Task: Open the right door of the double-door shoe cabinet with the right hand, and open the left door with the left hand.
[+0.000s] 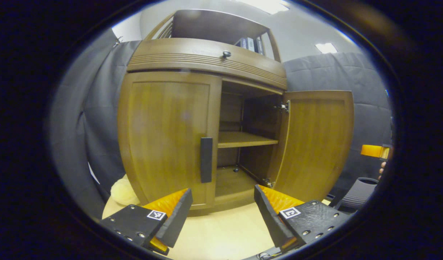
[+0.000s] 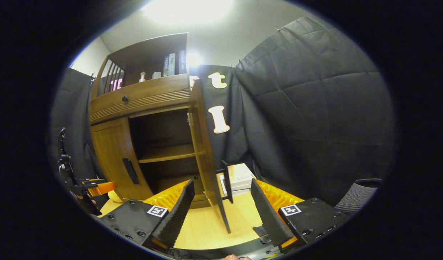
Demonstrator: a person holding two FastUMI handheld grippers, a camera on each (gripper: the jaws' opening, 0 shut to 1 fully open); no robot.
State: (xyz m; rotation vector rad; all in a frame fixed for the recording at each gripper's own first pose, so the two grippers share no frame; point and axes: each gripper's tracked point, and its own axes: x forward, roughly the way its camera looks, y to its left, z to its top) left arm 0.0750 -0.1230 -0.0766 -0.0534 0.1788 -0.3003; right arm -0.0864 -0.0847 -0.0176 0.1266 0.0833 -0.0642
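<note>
The shoe cabinet [image 1: 203, 65] is filling the centre of the left gripper view, its right door [image 1: 315, 141] standing swung open while the left door [image 1: 167, 137] is sitting shut, its dark handle [image 1: 206, 159] facing the left gripper [image 1: 223, 213], whose fingers are gaping apart around nothing. In the right gripper view, the right gripper [image 2: 221, 213] is spreading its fingers either side of the open door's edge [image 2: 207, 159], touching nothing.

Both grippers [image 1: 221, 209] [image 2: 221, 206] apparently open, empty.
</note>
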